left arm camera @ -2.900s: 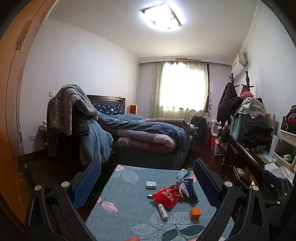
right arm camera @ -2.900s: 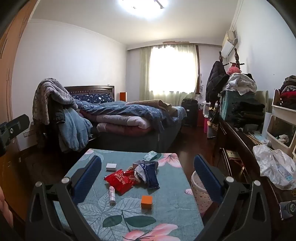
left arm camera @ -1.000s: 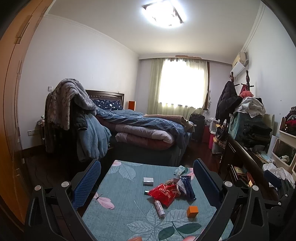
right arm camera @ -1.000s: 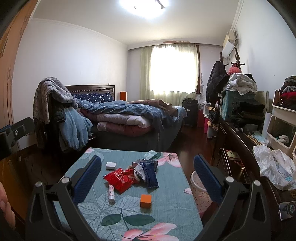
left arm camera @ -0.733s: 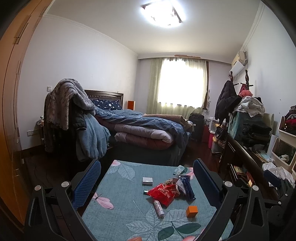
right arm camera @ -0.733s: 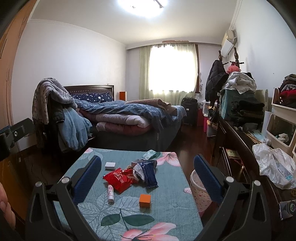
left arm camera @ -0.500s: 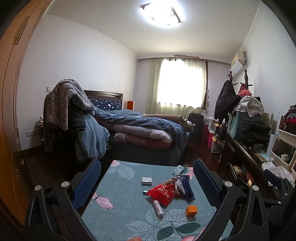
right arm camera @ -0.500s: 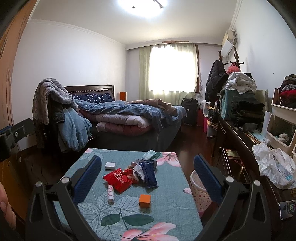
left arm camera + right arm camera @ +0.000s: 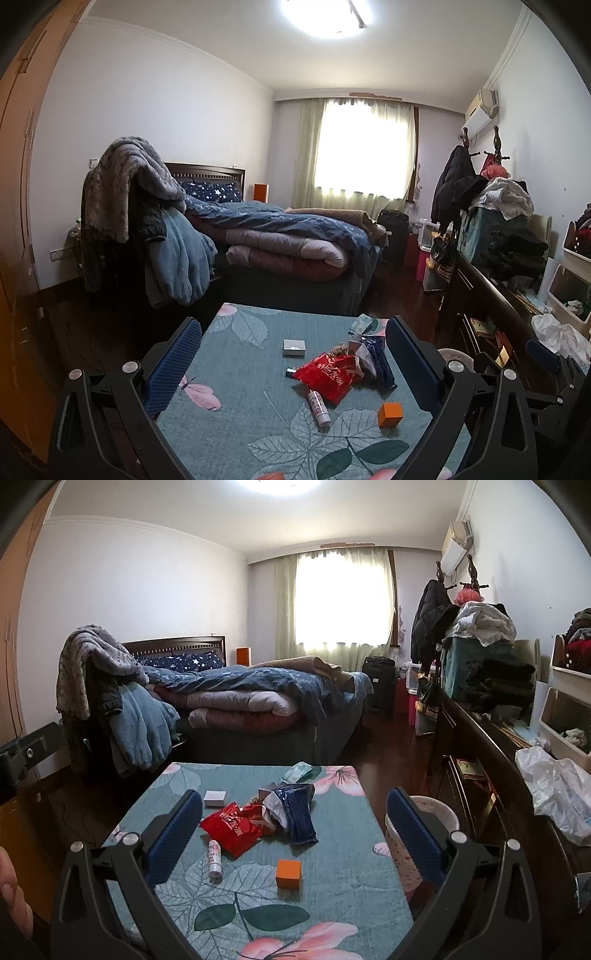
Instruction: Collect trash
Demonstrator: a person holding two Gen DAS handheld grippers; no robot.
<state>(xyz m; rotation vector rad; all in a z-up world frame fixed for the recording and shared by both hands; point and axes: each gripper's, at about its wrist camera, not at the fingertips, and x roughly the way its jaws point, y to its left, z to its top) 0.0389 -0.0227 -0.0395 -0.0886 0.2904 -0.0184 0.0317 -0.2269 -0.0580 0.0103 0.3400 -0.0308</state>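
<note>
Both views crept nearer table; red wrapper ahead of right tool (spread wide, empty).

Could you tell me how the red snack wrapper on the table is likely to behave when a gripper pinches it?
The red wrapper looks crumpled and thin, so probably floppy and light. Its glossy film may slip between pads. It touches the small tube, which could roll if nudged.

You've got a teal tablecloth with leaves and pink flowers, a red snack bag, a navy wrapper, an orange box, and a white bin with tiny pink dots.
</note>
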